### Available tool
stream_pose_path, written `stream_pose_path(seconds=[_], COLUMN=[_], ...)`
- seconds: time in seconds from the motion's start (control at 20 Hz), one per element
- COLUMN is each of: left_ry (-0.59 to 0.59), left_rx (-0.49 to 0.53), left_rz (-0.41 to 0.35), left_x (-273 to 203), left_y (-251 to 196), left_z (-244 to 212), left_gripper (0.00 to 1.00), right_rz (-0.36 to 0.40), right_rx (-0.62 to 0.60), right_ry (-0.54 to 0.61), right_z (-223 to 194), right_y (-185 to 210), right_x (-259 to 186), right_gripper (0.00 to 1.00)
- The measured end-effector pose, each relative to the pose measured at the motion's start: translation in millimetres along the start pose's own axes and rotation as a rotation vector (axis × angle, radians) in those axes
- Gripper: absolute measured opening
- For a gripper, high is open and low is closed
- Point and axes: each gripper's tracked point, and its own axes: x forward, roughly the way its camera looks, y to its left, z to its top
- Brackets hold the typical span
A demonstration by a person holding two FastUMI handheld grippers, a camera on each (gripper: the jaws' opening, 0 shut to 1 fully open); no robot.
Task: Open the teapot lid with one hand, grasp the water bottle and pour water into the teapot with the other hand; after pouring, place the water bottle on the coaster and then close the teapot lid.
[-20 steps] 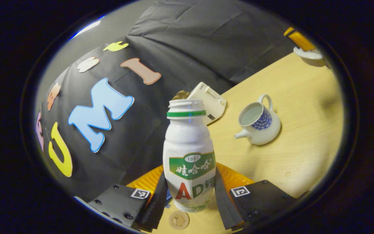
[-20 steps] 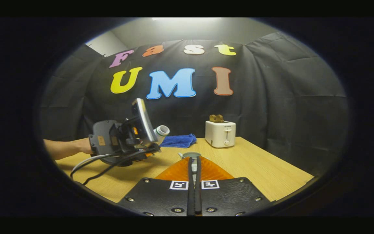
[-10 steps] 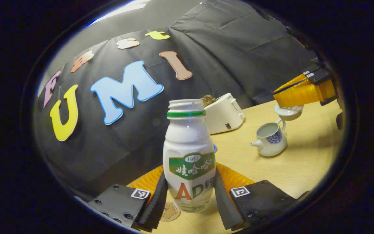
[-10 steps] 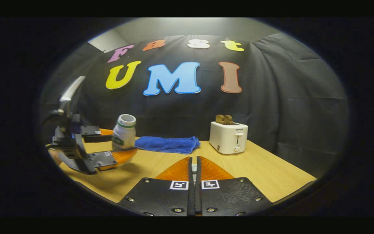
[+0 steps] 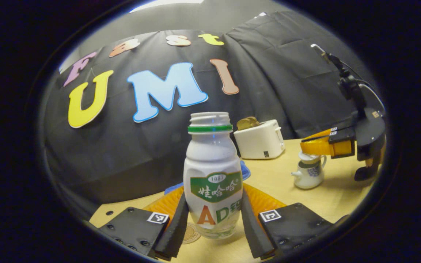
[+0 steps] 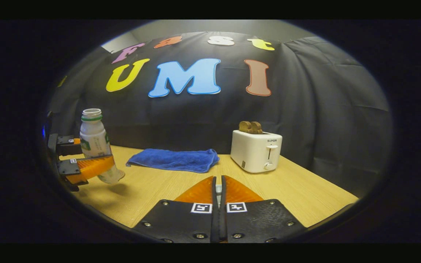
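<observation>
A white bottle (image 5: 212,160) with a green neck ring and no cap stands upright between the fingers of my left gripper (image 5: 214,215), which is shut on it. A round coaster (image 5: 190,233) lies on the table just below and left of the bottle's base. In the right gripper view the bottle (image 6: 91,137) leans slightly and hangs just over the table in the left gripper (image 6: 95,155). The white-and-blue teapot (image 5: 307,177) sits at the right. My right gripper (image 5: 322,146) holds the lid (image 5: 309,157) right at the pot's mouth. A pale knob (image 6: 217,188) shows between its shut fingers.
A white toaster (image 6: 256,149) with bread in it stands at the back of the wooden table (image 6: 298,193). A blue cloth (image 6: 174,160) lies left of it, between the toaster and the bottle. The black booth wall runs close behind.
The bottle has swung from tilted back to upright and come down toward the coaster. The right gripper has carried the lid down onto the teapot's mouth.
</observation>
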Motion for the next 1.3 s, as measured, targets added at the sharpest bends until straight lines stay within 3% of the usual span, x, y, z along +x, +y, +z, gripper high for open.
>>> stream_pose_path(seconds=[0.1,0.15,0.45,0.5,0.55,0.6,0.65,0.75,0.9,0.95,1.0,1.05,1.15,1.25,1.3], left_ry=[0.000,-0.002,-0.003,-0.004,-0.001,-0.001,0.002,0.006,0.012,0.015,0.020,0.022,0.024,0.031,0.038], left_rx=[-0.042,-0.050,-0.089,-0.092,-0.093,-0.093,-0.094,-0.103,-0.135,-0.145,-0.149,-0.151,-0.160,-0.194,-0.205], left_rz=[0.003,0.015,0.057,0.064,0.066,0.076,0.076,0.086,0.111,0.118,0.125,0.132,0.149,0.163,0.168], left_x=[-2.4,-3.1,-6.3,-6.8,-5.9,-6.7,-6.3,-5.7,-4.0,-2.2,-2.0,-2.5,-3.0,-2.4,-2.4], left_y=[-0.1,2.3,17.4,19.2,20.0,22.0,22.3,23.9,27.9,30.3,32.2,34.0,39.6,45.0,48.6], left_z=[-1.3,-0.6,-2.9,-2.2,-3.7,-3.0,-3.9,-5.3,-9.8,-11.8,-13.9,-15.3,-16.1,-20.3,-22.4], left_gripper=[0.75,0.82,0.82,0.82,0.82,0.82,0.82,0.81,0.81,0.81,0.82,0.82,0.75,0.69,0.75], right_rz=[0.004,0.007,0.010,0.009,0.011,0.010,0.009,0.013,-0.043,-0.042,-0.035,-0.030,-0.036,-0.042,-0.041], right_rx=[0.000,0.005,0.045,0.049,0.048,0.049,0.054,0.068,0.055,0.050,0.052,0.056,0.049,0.023,0.014], right_ry=[0.014,0.022,0.033,0.037,0.041,0.047,0.056,0.052,0.045,0.032,0.016,-0.003,-0.043,-0.068,-0.070], right_z=[-5.2,-7.7,-13.5,-16.1,-17.7,-19.9,-23.3,-26.6,-22.7,-20.1,-15.4,-10.9,-2.1,2.2,1.7], right_y=[1.9,2.2,2.1,1.9,2.3,2.4,2.0,2.3,-10.0,-8.6,-6.5,-5.0,-6.2,-6.4,-6.6], right_x=[3.2,5.0,7.0,7.7,8.9,8.5,8.9,10.1,6.0,2.9,-1.6,-5.4,-10.7,-14.0,-13.9], right_gripper=[0.00,0.00,0.01,0.17,0.01,0.17,0.00,0.04,0.16,0.38,0.51,0.72,0.81,0.81,0.81])
